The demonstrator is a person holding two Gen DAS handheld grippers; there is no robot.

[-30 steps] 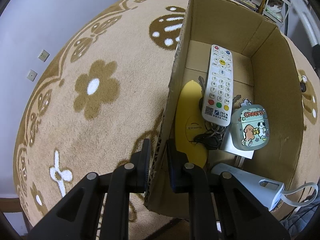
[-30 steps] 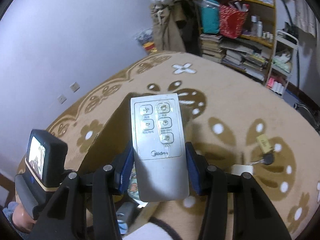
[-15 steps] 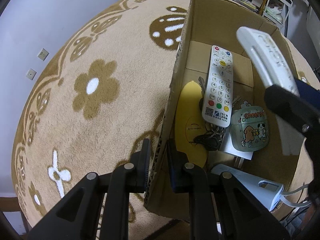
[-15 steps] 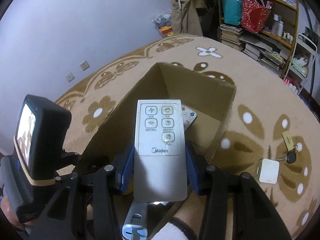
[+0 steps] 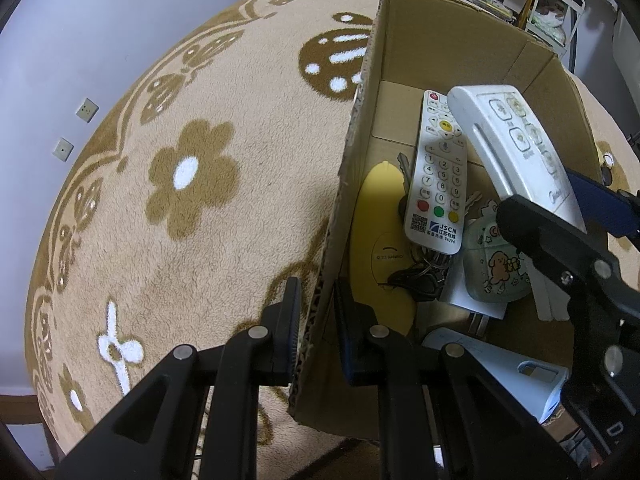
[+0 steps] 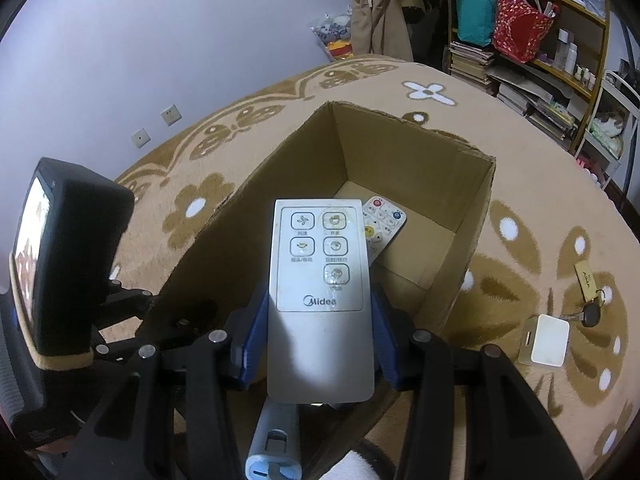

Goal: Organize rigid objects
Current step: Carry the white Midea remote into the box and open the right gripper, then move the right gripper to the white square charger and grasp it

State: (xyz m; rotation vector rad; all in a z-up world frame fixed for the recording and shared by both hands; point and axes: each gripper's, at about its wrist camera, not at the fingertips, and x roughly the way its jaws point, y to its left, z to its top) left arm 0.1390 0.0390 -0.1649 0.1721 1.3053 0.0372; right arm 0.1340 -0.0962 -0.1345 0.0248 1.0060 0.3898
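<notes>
A cardboard box (image 5: 448, 48) (image 6: 404, 148) stands open on a flowered carpet. My left gripper (image 5: 316, 312) is shut on the box's left wall (image 5: 352, 152). My right gripper (image 6: 318, 320) is shut on a silver Midea remote (image 6: 320, 288) and holds it over the box; the remote also shows in the left wrist view (image 5: 516, 156). Inside lie a white JSCN remote (image 5: 438, 176), a yellow oval device (image 5: 380, 248), black keys (image 5: 416, 280), a green earbud case (image 5: 496, 268) and a light-blue charger (image 5: 504, 368).
On the carpet right of the box lie a white cube charger (image 6: 544, 340) and a key with a tan tag (image 6: 588, 288). Shelves with books and bags (image 6: 532, 40) stand at the back right. The left gripper's phone mount (image 6: 60, 264) sits at left.
The right gripper has carried the Midea remote forward and down over the box's open top. The left gripper still holds the box wall.
</notes>
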